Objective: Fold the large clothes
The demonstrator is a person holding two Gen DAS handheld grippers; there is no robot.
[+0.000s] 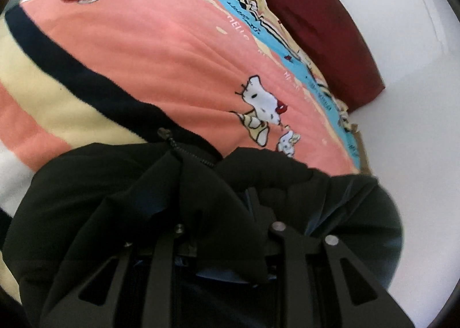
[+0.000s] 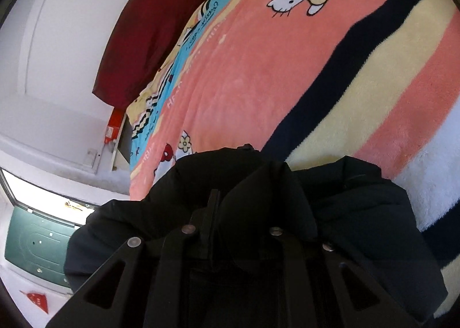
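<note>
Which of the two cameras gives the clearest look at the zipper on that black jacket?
The left wrist view: the zipper on the black jacket lies exposed, pull and teeth visible against the pink blanket. In the right wrist view the jacket bunches over the right gripper, and no zipper can be made out.

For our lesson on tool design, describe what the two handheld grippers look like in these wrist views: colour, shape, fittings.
Both the left gripper and the right gripper are matt black. Each has flat, angular linkage bars with elongated triangular cut-outs, joined by round silver-grey rivets. The fingers are mostly covered by black cloth. No cables, markings, hands or sleeves show.
</note>
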